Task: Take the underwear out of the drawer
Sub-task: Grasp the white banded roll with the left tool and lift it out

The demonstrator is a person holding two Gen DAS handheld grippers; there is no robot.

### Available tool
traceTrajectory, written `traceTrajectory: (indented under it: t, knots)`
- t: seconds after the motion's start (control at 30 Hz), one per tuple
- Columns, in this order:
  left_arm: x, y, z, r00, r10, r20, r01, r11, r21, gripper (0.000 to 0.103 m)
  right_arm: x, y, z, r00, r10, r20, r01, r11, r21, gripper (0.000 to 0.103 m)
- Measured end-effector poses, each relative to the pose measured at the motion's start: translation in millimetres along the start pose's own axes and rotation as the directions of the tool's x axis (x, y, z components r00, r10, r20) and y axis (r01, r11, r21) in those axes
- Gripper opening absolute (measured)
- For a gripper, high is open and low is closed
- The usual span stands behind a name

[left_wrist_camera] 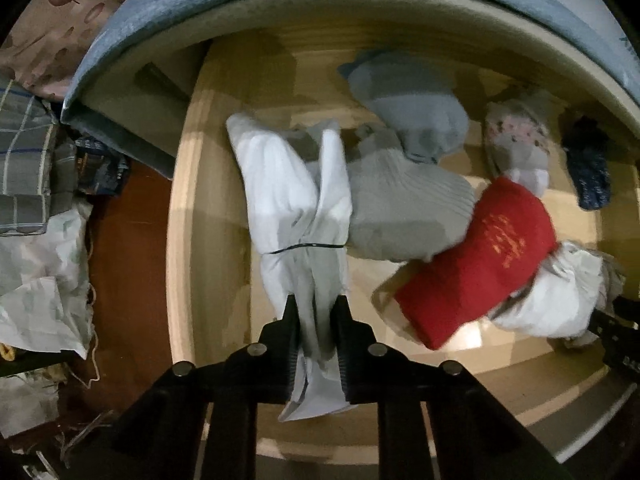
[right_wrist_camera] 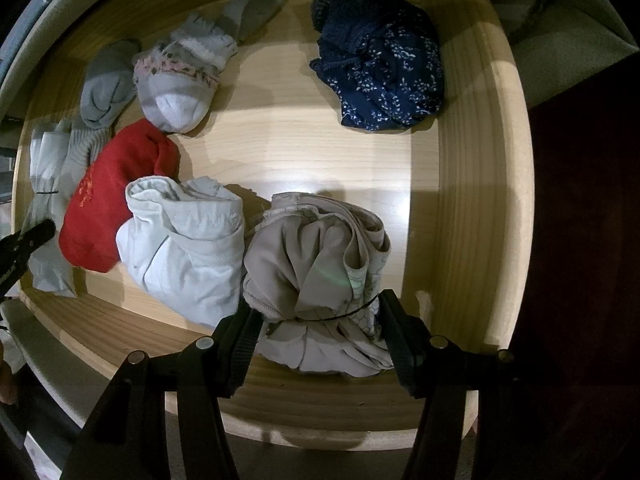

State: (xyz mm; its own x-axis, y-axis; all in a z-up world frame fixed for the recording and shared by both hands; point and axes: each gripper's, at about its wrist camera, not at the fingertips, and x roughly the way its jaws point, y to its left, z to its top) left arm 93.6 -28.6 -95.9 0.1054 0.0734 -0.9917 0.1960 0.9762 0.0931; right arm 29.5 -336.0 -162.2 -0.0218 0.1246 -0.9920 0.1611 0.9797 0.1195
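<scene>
Two grips on: my left gripper (left_wrist_camera: 316, 312) pinches the white bundle (left_wrist_camera: 292, 200) near the drawer (right_wrist_camera: 480, 160) left edge, right gripper (right_wrist_camera: 320, 320) clamps the beige bundle (right_wrist_camera: 316, 252) at the front edge. Nothing's out yet; both lifts remain.

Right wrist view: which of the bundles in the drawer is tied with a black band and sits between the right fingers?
The beige bundle at the drawer's front edge. The pale grey-white one beside it shows no band, and the navy floral one lies loose at the back.
</scene>
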Motion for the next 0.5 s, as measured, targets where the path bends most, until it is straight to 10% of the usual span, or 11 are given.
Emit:
traceTrajectory:
  t: [0.5]
  knots:
    - [-14.5, 14.1, 1.4, 0.996, -0.070, -0.057, 0.071, 0.997, 0.020, 0.015, -2.1, 0.4, -0.9, 1.000, 0.007, 0.003, -0.007, 1.000, 0.001, 0.057]
